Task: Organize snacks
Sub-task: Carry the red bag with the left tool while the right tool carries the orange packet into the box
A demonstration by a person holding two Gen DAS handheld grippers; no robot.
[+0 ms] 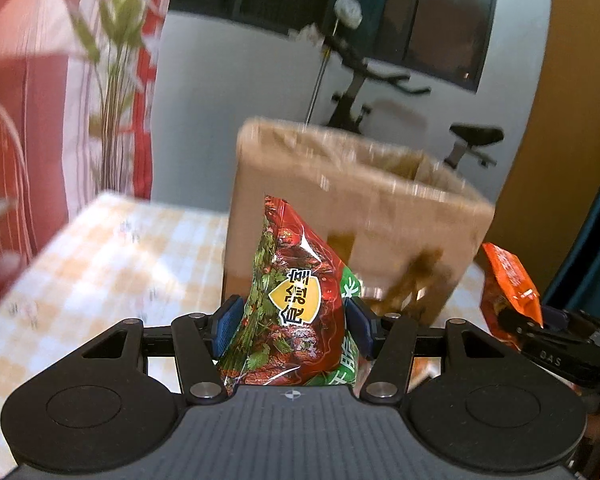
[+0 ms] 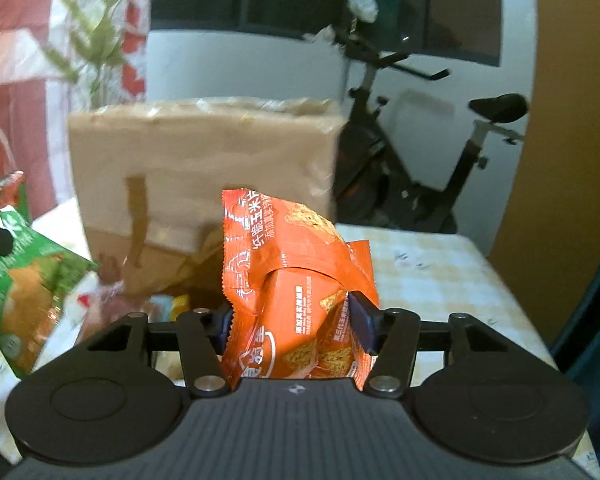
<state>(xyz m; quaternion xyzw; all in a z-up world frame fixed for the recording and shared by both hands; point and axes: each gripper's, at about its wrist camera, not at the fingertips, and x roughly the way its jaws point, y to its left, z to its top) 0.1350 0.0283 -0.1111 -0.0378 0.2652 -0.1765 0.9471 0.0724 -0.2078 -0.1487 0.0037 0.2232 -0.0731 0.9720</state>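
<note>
left tongs (image 1: 292, 320) clamp a red-green foil snack bag (image 1: 296, 300), frame centre; right tongs (image 2: 292, 320) pinch an orange crinkly snack packet (image 2: 292, 300), w/ brown cardboard box (image 2: 204, 168) behind on checked surface (image 2: 440, 272).

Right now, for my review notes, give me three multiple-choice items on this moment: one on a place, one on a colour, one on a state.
1. Where is the cardboard box relative to the two held packets?
A. behind them, on the checked tablecloth
B. on the floor
C. on the exercise bike

2. What colour is the packet in the right tongs?
A. blue
B. orange
C. white

3. What is the state of the left tongs?
A. open and empty
B. out of view
C. shut on the red-and-green packet

Answers: 1 A, the box stands on the cloth beyond both packets. 2 B, its wrapper is orange. 3 C, both pads press its sides.
</note>
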